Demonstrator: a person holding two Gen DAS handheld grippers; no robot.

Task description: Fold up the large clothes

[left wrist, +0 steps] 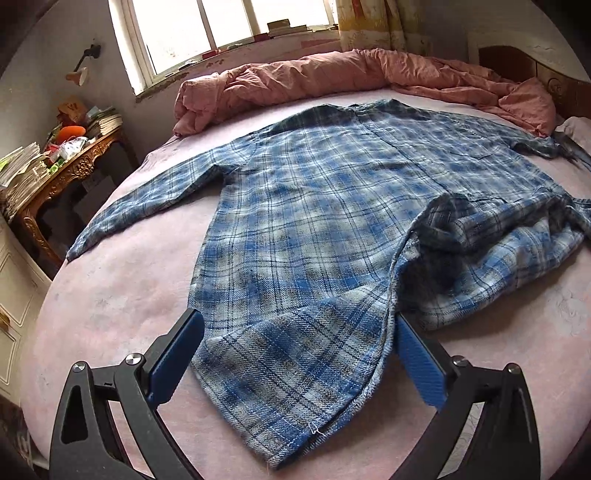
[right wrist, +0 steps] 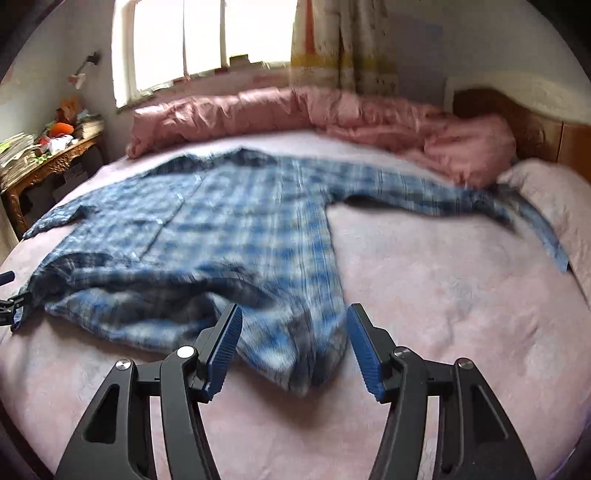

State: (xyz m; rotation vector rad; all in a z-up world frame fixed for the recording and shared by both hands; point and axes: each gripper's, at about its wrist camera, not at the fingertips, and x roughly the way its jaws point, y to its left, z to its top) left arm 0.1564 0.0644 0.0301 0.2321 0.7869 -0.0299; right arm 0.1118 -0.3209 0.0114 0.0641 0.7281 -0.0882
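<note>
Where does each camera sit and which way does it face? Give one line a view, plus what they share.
Left wrist: low over the bed, facing window and headboard; left gripper open, fingers straddling the plaid shirt hem.
Right wrist: low over the bed, same heading, blurred; right gripper open around the hem corner; left gripper's tip at the left edge.
Shared: shirt, pink quilt, window, cluttered side table.

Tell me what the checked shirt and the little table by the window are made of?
The checked shirt looks like soft brushed cotton flannel: its weave is fuzzy and matte, and the hem threads are fraying. The little table looks like carved wood with a glossy golden-brown finish; the ornate edge shines.
</note>
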